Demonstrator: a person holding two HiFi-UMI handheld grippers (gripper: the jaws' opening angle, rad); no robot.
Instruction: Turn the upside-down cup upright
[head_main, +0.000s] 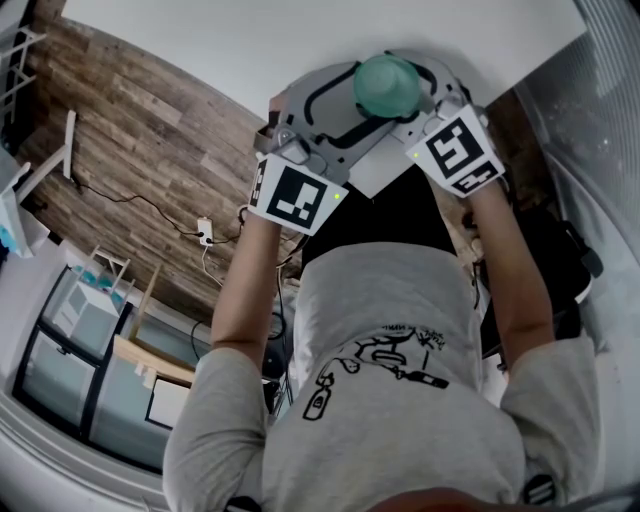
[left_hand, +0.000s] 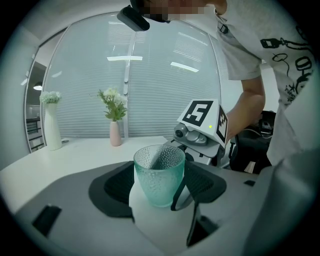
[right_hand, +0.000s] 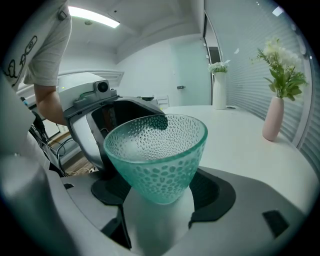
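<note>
Head view: looking down past a grey T-shirt (head_main: 400, 380) and two bare forearms to a white table (head_main: 300, 40) above a wooden floor (head_main: 130, 130). Left gripper (head_main: 350, 105) and right gripper (head_main: 415, 100) meeting from either side at a green glass cup (head_main: 388, 85) near the table's edge.

Left gripper view: green glass cup (left_hand: 159, 175) upright, mouth up, standing between jaws spread wide, with bare white table on both sides of its base. Right gripper's marker cube (left_hand: 200, 116) just behind it. Farther back on the table, a pink vase (left_hand: 115, 134) of flowers and a white vase (left_hand: 51, 131).

Right gripper view: green glass cup (right_hand: 157, 155) large and close, deep between the jaws, black pads drawn in against its lower wall, apparently clamped, though actual contact is hard to confirm under the bowl. Same pink vase (right_hand: 274, 119) and white vase (right_hand: 219, 90) beyond.
</note>
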